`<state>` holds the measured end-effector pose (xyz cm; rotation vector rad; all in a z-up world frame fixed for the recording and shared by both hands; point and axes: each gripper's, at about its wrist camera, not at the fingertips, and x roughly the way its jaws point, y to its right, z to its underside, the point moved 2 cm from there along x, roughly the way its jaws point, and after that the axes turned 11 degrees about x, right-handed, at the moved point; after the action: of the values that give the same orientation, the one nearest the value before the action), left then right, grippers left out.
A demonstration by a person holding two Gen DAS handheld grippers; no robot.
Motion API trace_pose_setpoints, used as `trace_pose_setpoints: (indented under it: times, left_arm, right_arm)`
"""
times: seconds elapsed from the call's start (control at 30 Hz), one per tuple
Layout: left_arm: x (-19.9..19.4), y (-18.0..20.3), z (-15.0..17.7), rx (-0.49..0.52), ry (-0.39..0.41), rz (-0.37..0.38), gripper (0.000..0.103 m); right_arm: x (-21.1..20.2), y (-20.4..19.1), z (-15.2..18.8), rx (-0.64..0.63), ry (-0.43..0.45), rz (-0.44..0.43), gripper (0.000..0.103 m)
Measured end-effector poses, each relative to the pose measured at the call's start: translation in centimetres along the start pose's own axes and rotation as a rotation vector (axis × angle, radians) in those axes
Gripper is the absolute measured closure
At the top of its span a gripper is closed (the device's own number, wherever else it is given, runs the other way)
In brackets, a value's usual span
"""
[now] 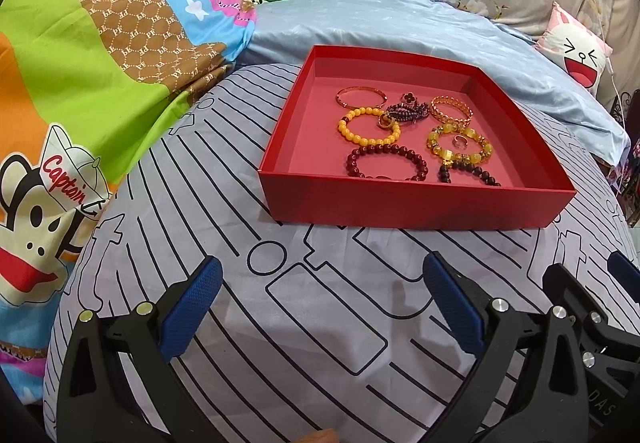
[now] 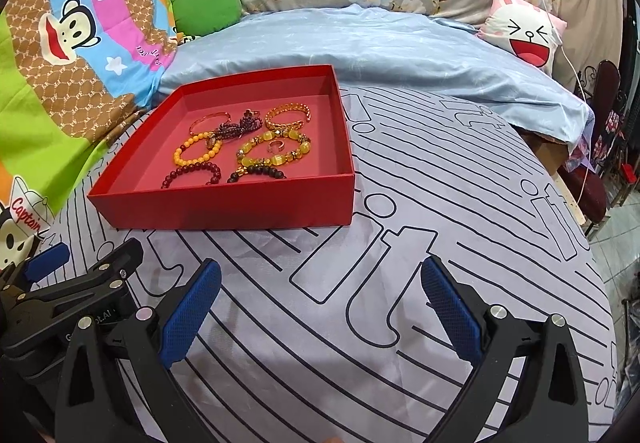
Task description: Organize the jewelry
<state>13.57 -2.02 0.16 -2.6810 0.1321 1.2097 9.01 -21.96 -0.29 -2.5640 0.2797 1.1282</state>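
You are holding the left hand-held gripper spread wide, its blue pads well apart and grasping nothing; it is hovering over the striped grey sheet, short of the red tray. You are holding the right hand-held gripper likewise released, blue fingertips far apart and gripping nothing, just beside the left unit and to the right of the tray. In the left wrist view the right unit is showing at the lower right edge; in the right wrist view the left unit is showing at the lower left.

The red tray is sitting on the bed sheet, and all the jewelry is lying inside it. A thin gold bangle is resting toward the far wall, a wide gold chain bracelet beside it on the right, and a dark purple beaded piece between them. A yellow bead bracelet is lying in front of the bangle, a small ring touching its rim. A yellow crystal bracelet is encircling a small open ring. A dark red bead bracelet and a black bead bracelet are lying nearest the front wall.

A light blue quilt is lying behind the tray, a cartoon monkey blanket to its left.
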Motion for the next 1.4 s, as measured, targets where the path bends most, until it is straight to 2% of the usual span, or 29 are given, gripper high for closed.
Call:
trace_pose_setpoints:
  times: [1.4]
  left_arm:
    - [-0.01,-0.12,-0.15,-0.003,-0.010,-0.005,0.007]
  right_arm:
    - [0.04,0.13,-0.17,-0.003,0.002,0.005,0.007]
